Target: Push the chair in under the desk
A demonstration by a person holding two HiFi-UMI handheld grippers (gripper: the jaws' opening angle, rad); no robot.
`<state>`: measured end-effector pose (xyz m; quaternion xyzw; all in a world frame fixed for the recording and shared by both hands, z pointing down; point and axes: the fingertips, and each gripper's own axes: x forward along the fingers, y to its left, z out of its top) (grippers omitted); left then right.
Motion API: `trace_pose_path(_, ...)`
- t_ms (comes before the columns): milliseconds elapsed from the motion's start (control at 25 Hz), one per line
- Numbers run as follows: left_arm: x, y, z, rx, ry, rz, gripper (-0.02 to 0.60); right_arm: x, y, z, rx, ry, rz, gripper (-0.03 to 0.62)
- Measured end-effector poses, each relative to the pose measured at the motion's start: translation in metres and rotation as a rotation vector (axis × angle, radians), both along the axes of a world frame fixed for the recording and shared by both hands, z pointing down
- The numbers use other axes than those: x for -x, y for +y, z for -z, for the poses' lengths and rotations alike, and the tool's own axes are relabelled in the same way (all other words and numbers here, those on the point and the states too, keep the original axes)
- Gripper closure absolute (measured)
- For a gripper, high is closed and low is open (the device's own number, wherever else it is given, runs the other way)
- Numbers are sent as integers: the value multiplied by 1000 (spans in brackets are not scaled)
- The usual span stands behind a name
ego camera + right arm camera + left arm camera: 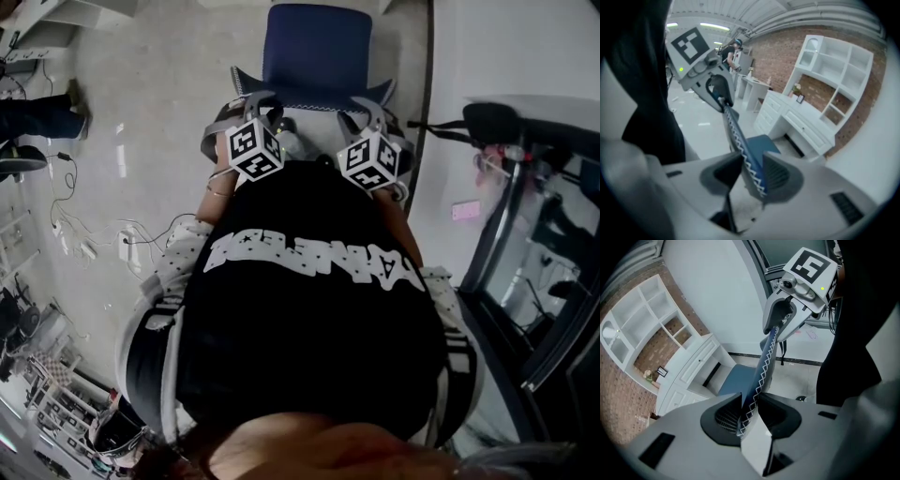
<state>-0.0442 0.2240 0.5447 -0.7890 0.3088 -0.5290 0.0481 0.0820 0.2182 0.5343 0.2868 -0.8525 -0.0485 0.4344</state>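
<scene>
The blue chair, seat, stands in front of me on the pale floor, its back toward me. The backrest's top edge carries white zigzag stitching. My left gripper is shut on the left end of that edge, which passes between its pads. At the other end, my right gripper is shut on the same edge, clamped between its jaws. The white desk with a shelf hutch stands beyond the chair against a brick wall, its kneehole facing the seat.
A black exercise machine stands at my right. Cables and a power strip lie on the floor at my left. A dark strip runs along the floor right of the chair. A person stands far off by white furniture.
</scene>
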Motion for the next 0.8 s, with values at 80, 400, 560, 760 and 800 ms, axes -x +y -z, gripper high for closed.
trace_pose_path(80, 8, -9, -3, 9, 2, -5, 446, 8, -8, -3, 7, 2, -7, 436)
trace_pose_path(400, 18, -41, -7, 31, 36, -64, 448, 18, -40, -6, 36, 45, -78, 434)
trace_pose_path(560, 35, -60, -14, 47, 39, -70, 448, 36, -56, -12, 48, 44, -80, 434)
trace_pose_path(760, 46, -73, -14, 45, 37, -60, 445, 46, -66, -14, 53, 32, -78, 436)
trace_pose_path(800, 47, -75, -14, 43, 37, -61, 445, 47, -68, -14, 52, 34, -80, 436)
